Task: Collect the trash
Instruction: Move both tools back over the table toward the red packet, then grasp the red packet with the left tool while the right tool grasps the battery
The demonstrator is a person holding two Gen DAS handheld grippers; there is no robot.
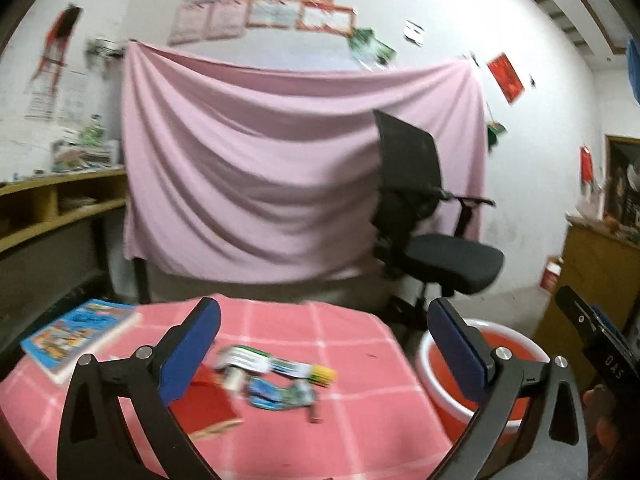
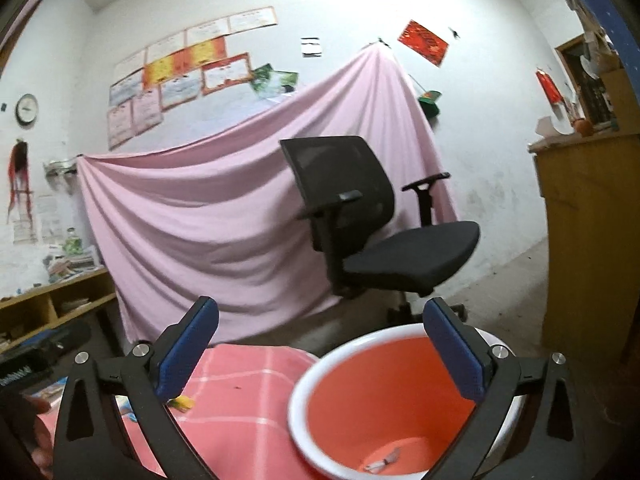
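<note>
Trash wrappers lie on the pink checked table, between the spread, empty fingers of the left tool. Right tool, likewise spread and empty, hovers over the red bucket beside the table, scraps at its bottom. At 10 o'clock, a book; at 1 o'clock, a black chair.
</note>
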